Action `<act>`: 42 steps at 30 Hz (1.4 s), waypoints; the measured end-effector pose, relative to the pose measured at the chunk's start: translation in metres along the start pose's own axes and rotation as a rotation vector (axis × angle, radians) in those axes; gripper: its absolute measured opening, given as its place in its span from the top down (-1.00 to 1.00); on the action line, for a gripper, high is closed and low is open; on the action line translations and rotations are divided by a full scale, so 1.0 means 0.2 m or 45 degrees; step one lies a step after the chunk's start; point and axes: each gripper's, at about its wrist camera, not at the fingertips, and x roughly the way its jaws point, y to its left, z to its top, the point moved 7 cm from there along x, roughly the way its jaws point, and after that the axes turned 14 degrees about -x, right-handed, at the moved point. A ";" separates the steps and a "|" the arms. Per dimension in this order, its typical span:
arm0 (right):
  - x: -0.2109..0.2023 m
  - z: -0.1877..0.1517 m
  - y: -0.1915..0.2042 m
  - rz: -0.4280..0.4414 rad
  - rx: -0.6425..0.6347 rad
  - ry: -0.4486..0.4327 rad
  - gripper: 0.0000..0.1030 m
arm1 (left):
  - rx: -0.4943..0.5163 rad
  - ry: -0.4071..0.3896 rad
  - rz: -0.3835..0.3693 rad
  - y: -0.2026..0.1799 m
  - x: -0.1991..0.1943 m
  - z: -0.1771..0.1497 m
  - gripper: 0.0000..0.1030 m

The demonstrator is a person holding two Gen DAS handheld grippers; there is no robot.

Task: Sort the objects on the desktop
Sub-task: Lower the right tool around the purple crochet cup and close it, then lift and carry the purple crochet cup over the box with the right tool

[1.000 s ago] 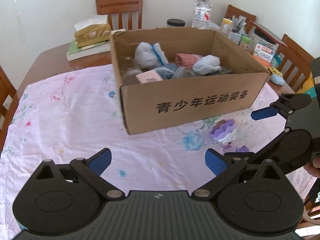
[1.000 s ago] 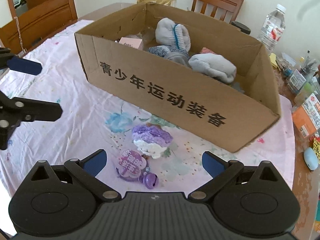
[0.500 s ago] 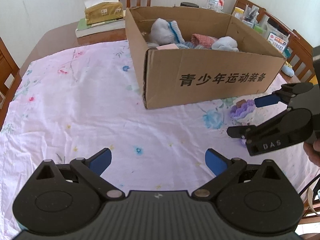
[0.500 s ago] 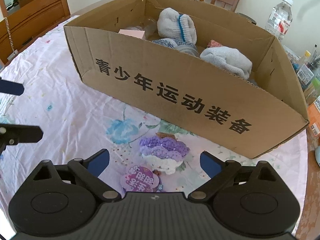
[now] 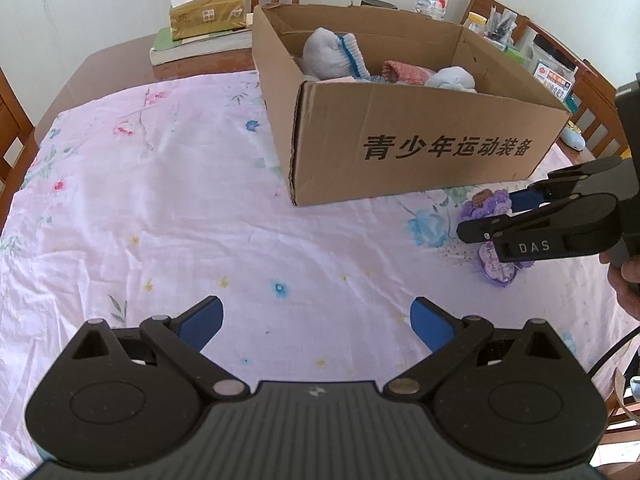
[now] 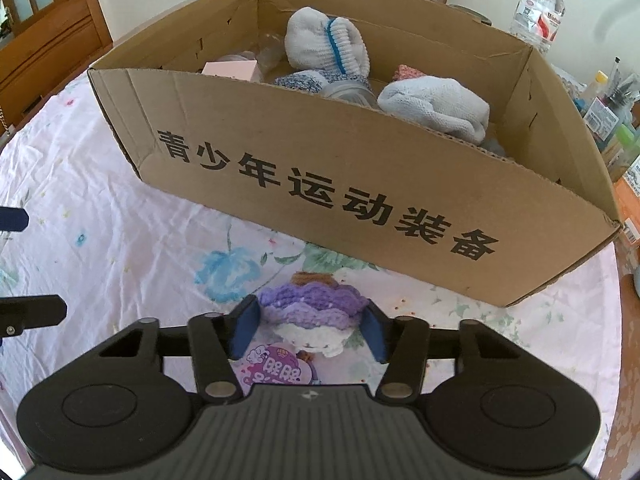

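The right tool [image 6: 310, 330] is clamped on a purple-and-white crocheted item [image 6: 312, 316]. Both blue pads [image 6: 245, 330] press against its sides, one on each flank, and the item sits squarely between them. The item rests on the worktop [image 6: 120, 248], just in front of the long printed wall of the cardboard box [image 6: 320, 184]. A pink-and-purple printed tag [image 6: 276, 368] lies directly below the crocheted item, partly hidden by the tool body; whether the two are joined cannot be determined.

In the left wrist view, the right tool [image 5: 500, 220] enters from the right edge, angled down over the same crocheted item [image 5: 486, 206]. A person's hand [image 5: 624, 276] grips its handle at the frame border.

The left tool [image 5: 316, 320] has its jaws wide apart with nothing between them. It hangs above a bare stretch of the floral cloth [image 5: 160, 200] that covers the worktop, well apart from the crocheted item.

The cardboard box stands open on the cloth. Inside it lie a white sock bundle with a blue stripe [image 6: 326, 44], a grey sock bundle [image 6: 436, 106], a reddish knitted piece [image 5: 404, 72] and a pink carton [image 6: 230, 69].

Beyond the box, a tissue pack [image 5: 206, 14] sits on a stack of books [image 5: 192, 46], and a water bottle [image 6: 540, 4] stands near the far edge.
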 end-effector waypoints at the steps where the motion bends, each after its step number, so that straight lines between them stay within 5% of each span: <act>1: 0.00 0.00 0.00 0.000 -0.001 0.001 -0.10 | 0.000 -0.001 -0.002 0.00 0.00 0.00 -0.94; 42: -0.49 0.09 0.05 -0.001 -0.208 -0.103 -0.07 | 0.031 -0.037 -0.004 -0.07 -0.21 -0.08 -0.94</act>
